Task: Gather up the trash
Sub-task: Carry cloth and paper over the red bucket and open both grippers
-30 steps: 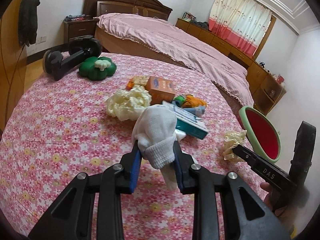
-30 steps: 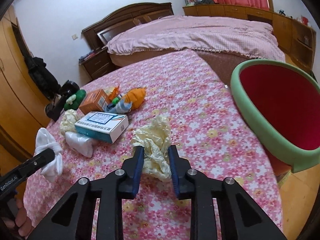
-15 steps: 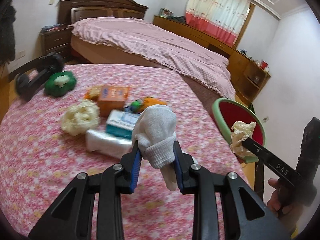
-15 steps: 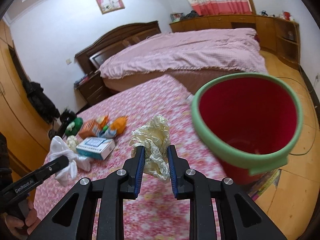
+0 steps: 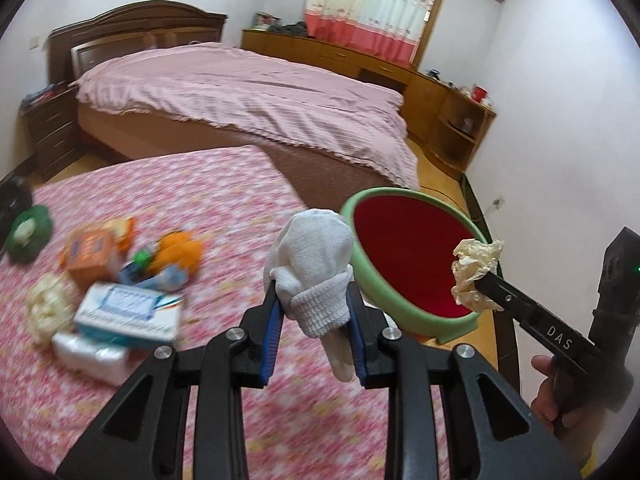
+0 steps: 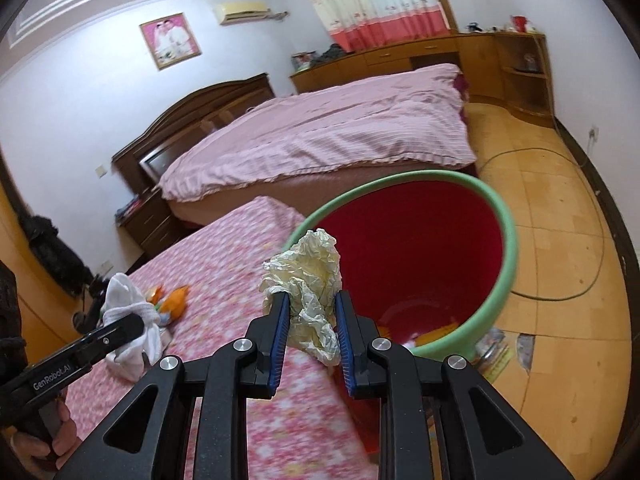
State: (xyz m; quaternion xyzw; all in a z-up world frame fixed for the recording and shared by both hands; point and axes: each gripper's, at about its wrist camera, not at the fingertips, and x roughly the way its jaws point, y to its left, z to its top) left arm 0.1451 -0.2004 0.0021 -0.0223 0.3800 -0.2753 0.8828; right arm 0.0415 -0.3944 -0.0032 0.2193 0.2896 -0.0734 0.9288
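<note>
The left tongs [image 5: 316,312] are clamped on a bunched white knitted cloth [image 5: 312,264], held above the pink floral-covered worktop [image 5: 168,188] just beside the green-rimmed red plastic bin [image 5: 404,256]. The right tongs [image 6: 310,322] are clamped on a crumpled cream-coloured sheet of thin plastic [image 6: 308,280], held over the bin's near rim. On the worktop lie a white-and-teal cardboard box [image 5: 128,312], an orange carton [image 5: 90,256] and an orange soft toy [image 5: 180,250], blurred.

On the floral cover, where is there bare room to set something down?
Bare cover runs from the clutter to the far edge near the bed. Crowded at left: boxes, orange toy, crumpled wad.
</note>
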